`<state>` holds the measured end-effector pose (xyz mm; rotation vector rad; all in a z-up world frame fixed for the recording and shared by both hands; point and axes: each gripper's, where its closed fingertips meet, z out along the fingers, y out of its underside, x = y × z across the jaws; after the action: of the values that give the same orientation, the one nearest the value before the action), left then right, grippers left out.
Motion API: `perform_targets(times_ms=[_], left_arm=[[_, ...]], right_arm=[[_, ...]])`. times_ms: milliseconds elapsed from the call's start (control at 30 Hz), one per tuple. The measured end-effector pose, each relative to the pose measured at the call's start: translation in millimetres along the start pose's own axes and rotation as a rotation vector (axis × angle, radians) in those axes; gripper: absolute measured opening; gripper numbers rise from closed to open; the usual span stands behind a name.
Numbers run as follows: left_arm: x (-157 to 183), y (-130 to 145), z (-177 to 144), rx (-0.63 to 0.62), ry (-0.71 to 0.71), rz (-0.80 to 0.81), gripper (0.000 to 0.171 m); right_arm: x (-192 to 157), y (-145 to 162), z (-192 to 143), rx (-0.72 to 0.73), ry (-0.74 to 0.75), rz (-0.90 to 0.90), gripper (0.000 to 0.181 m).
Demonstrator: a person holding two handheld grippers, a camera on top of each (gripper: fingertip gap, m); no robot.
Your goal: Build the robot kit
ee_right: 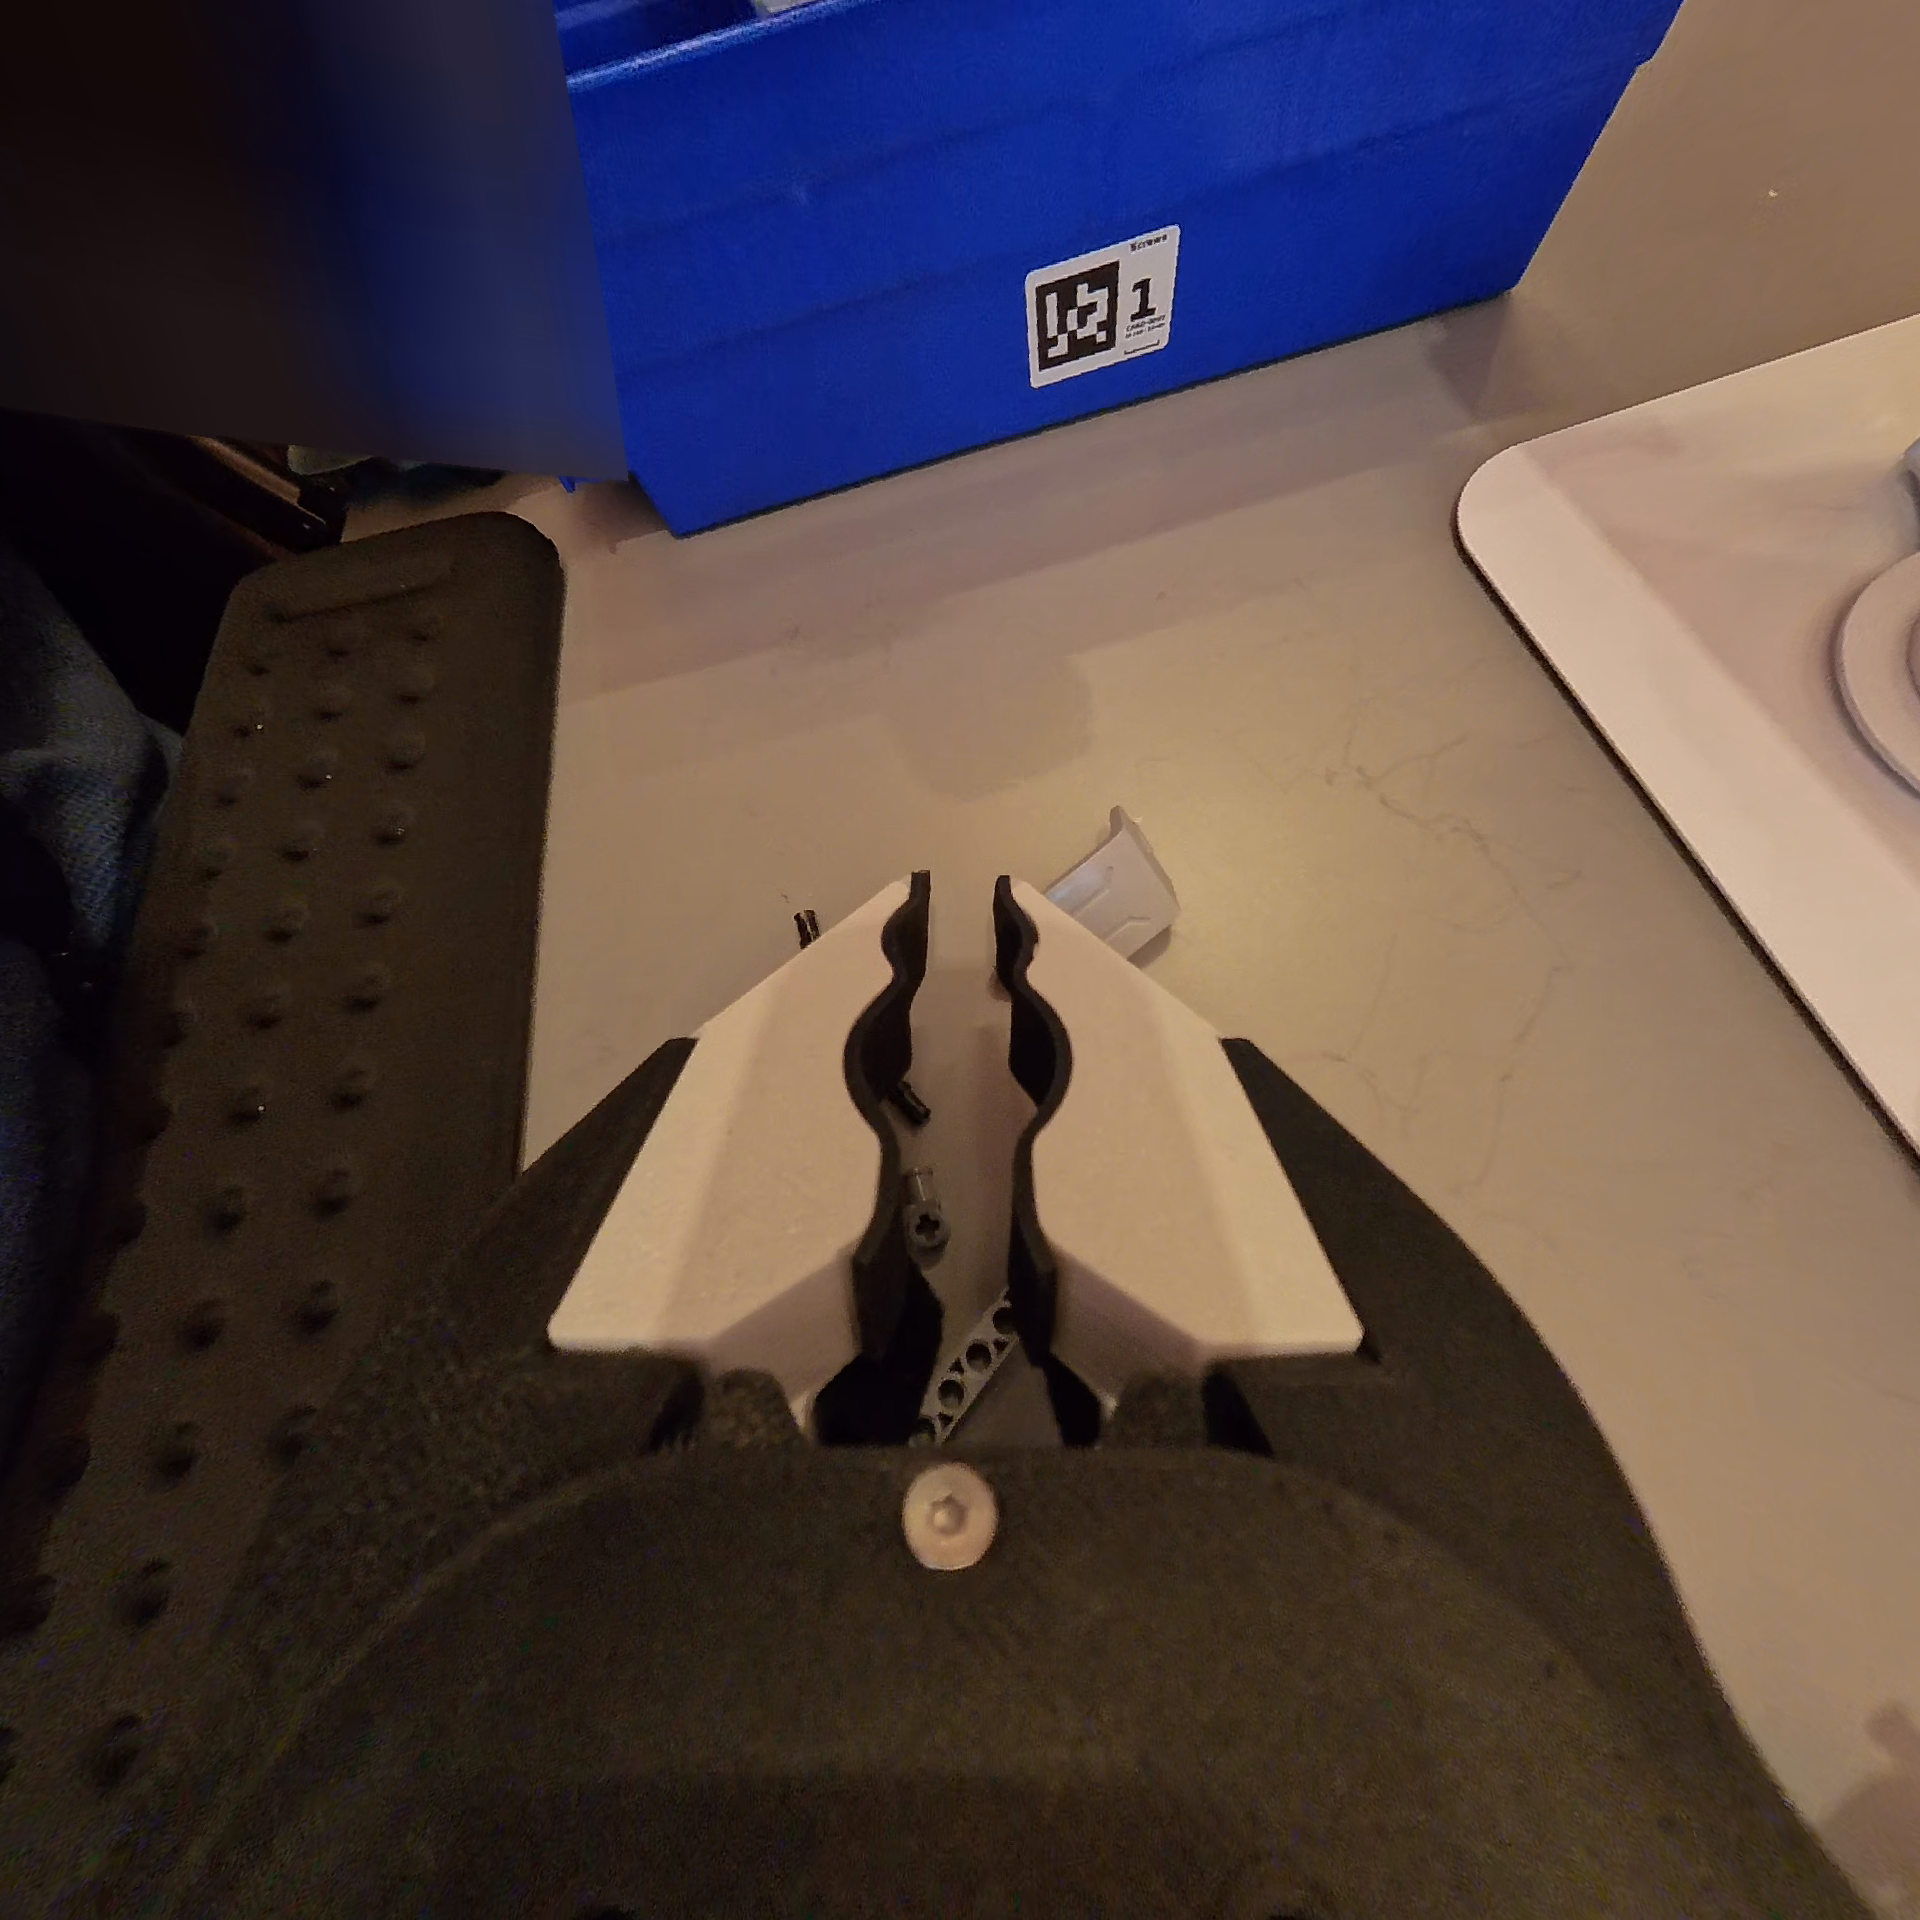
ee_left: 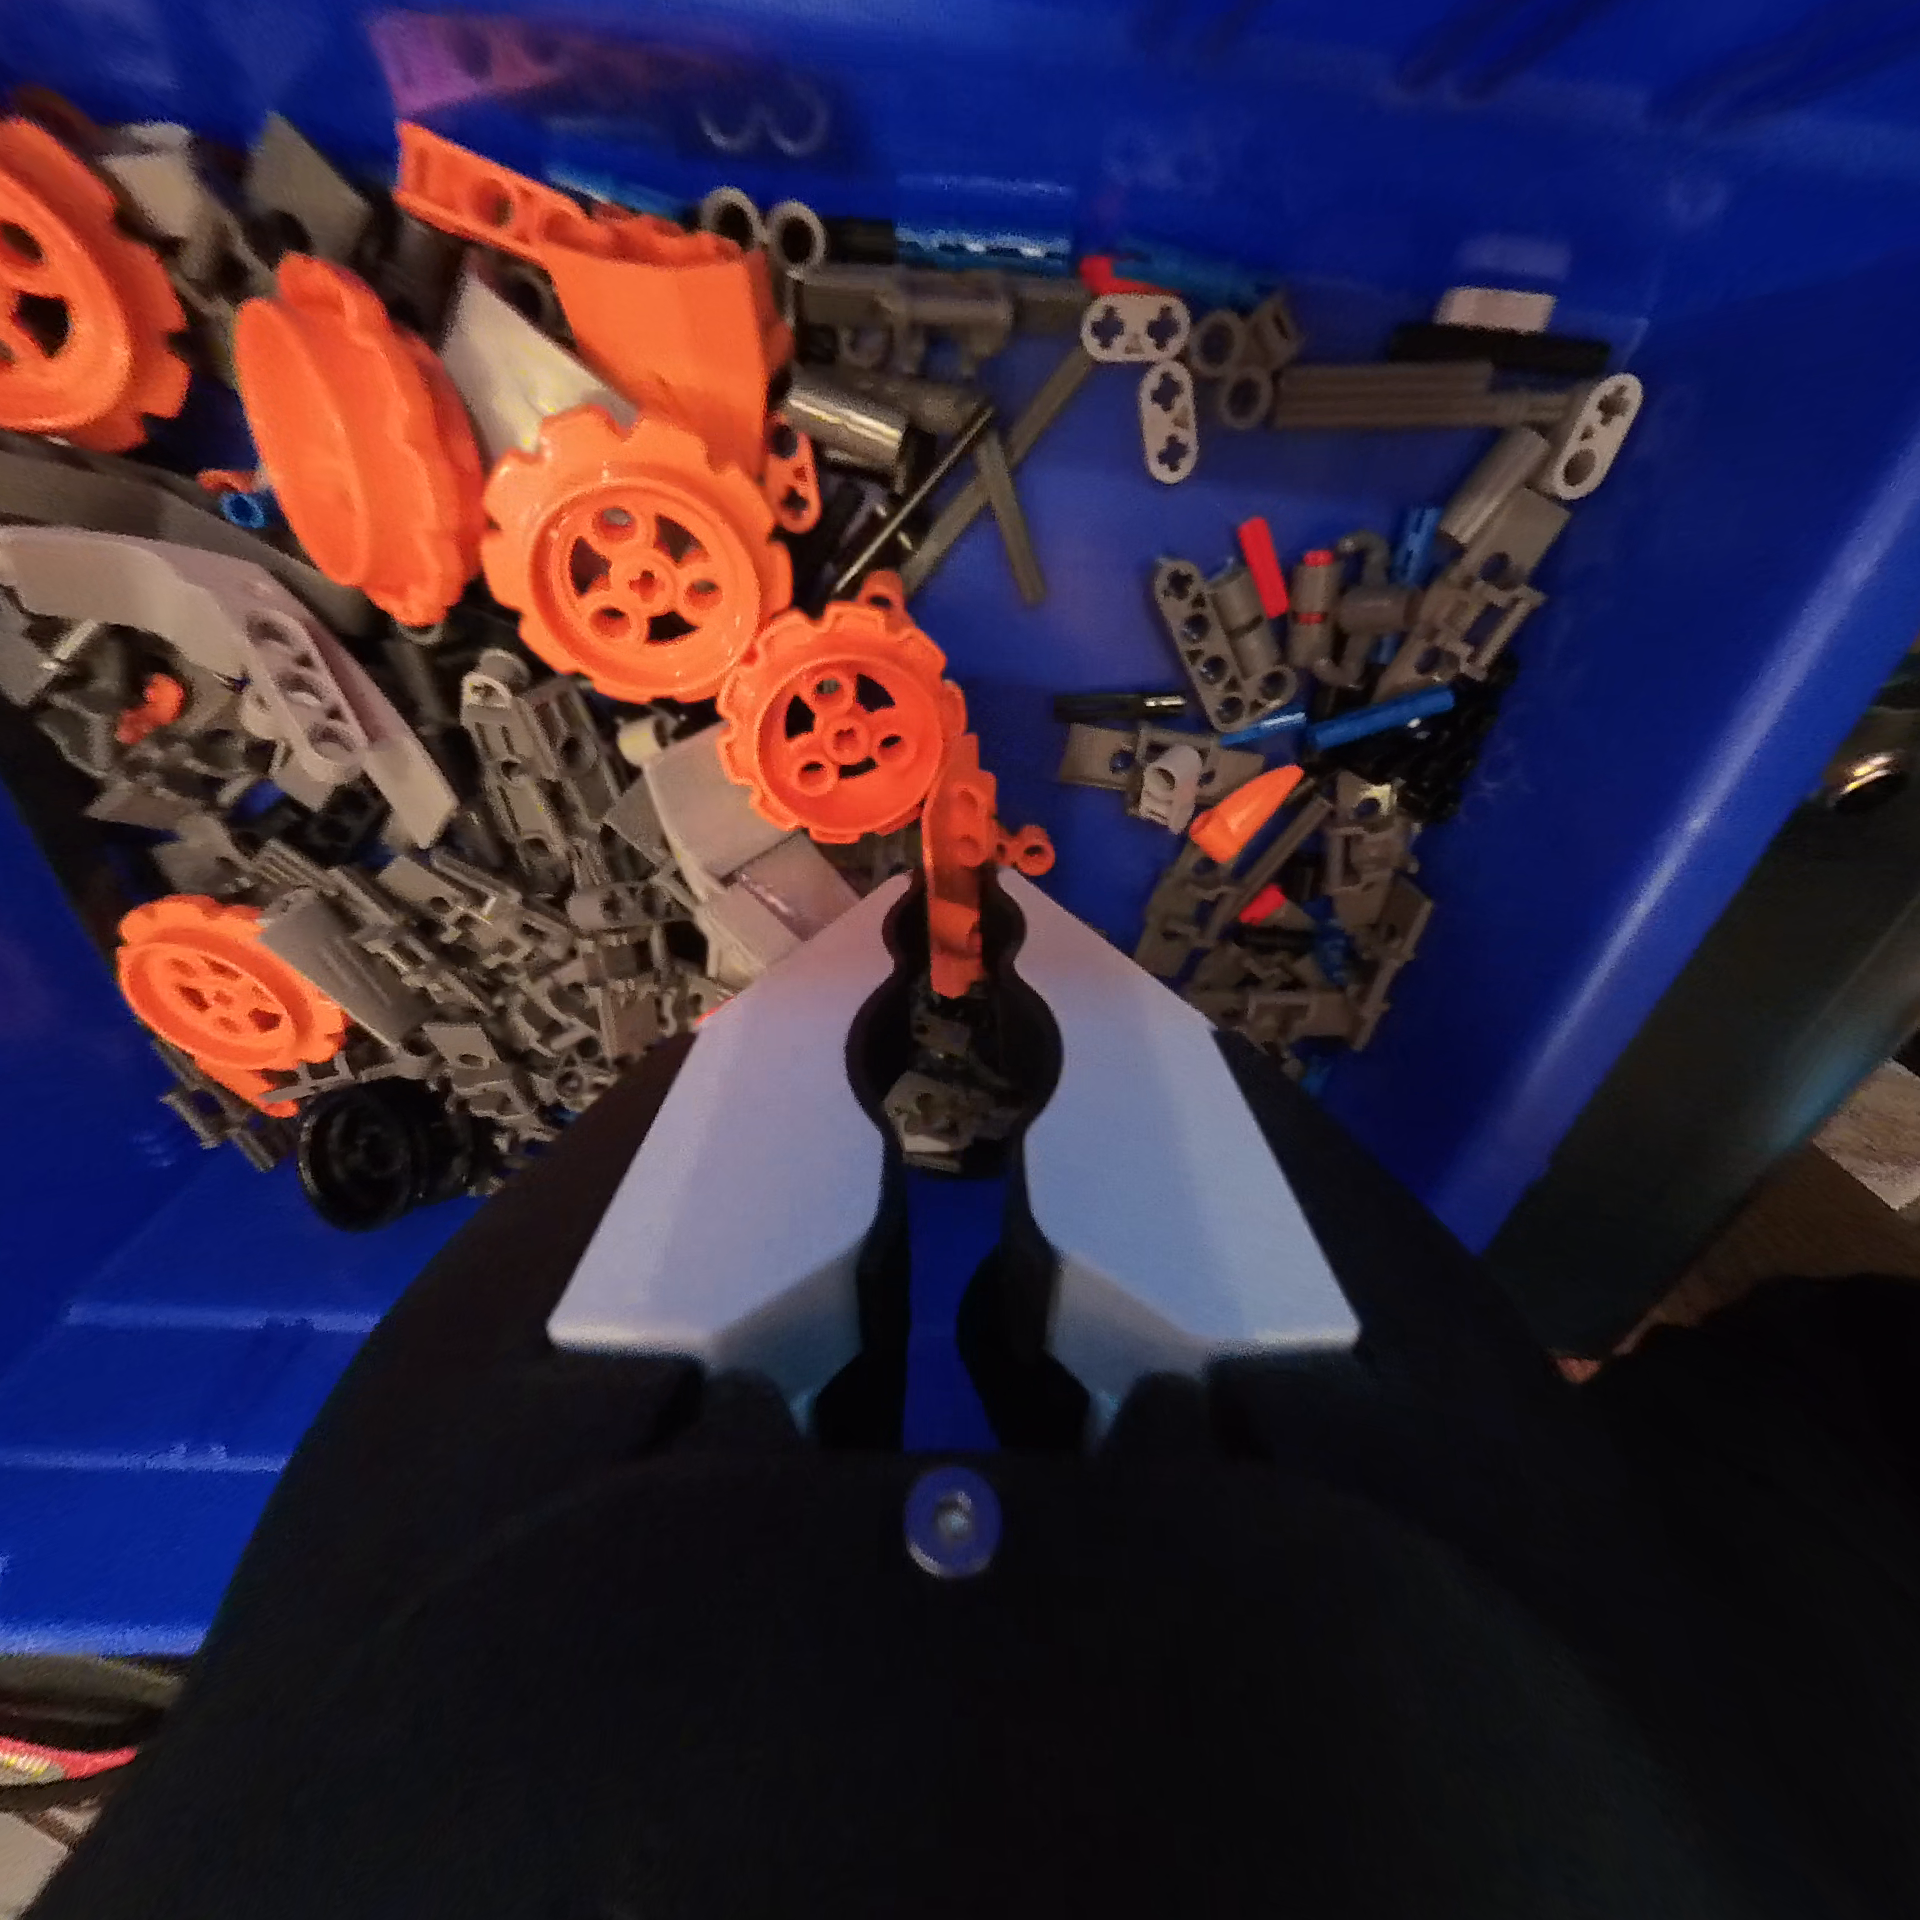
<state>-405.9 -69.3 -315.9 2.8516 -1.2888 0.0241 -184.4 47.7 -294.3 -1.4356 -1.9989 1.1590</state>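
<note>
My left gripper [ee_left: 954,894] is inside a blue bin [ee_left: 1621,831] full of building-toy parts. Its pads are shut on a thin orange beam with holes [ee_left: 961,821], which sticks out forward past the fingertips beside an orange toothed wheel [ee_left: 844,727]. My right gripper [ee_right: 958,883] hovers over a beige table [ee_right: 1299,1039] with its jaws a little apart and nothing between them. A grey panel piece [ee_right: 1117,894] lies just right of its tips and a small black pin [ee_right: 806,923] just left. A grey connector [ee_right: 927,1221] and a grey holed beam [ee_right: 971,1361] lie on the table under its fingers.
The bin holds several orange wheels [ee_left: 636,556], a heap of grey parts [ee_left: 499,935] at the left and smaller grey, blue and black parts [ee_left: 1340,727] at the right. In the right wrist view, a blue bin with a sticker [ee_right: 935,156] stands ahead, a black studded mat [ee_right: 332,883] at the left, a white board [ee_right: 1662,644] at the right. Across from one pair of fingers to the other is roughly 25 centimeters. The small black pin [ee_right: 806,923] lies around 5 centimeters away from my right fingertips.
</note>
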Motion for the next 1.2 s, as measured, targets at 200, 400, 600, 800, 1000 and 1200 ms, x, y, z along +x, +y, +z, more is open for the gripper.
perform_targets(times_ms=[200, 400, 600, 800, 1000, 1200], left_arm=[[-13, -7, -3, 0.031, -0.046, -0.013, 0.007], [-30, -10, -9, 0.057, -0.112, -0.058, 0.007], [-41, -18, -22, 0.135, -0.178, -0.059, 0.008], [-40, -10, -34, 0.163, -0.169, -0.081, 0.014], [-29, 5, -37, 0.127, -0.105, -0.109, 0.019], [-35, 20, -41, 0.1, -0.12, -0.168, 0.017]], right_arm=[[1, 0, 0, 0.001, 0.001, 0.002, 0.01], [1, 0, 0, 0.0, 0.002, 0.003, 0.01], [0, 0, -1, 0.003, 0.001, 0.001, 0.01], [0, -1, -1, 0.004, 0.001, 0.001, 0.01], [0, 0, -1, 0.004, -0.003, 0.002, 0.01], [0, 0, -1, 0.005, -0.003, 0.003, 0.01]])
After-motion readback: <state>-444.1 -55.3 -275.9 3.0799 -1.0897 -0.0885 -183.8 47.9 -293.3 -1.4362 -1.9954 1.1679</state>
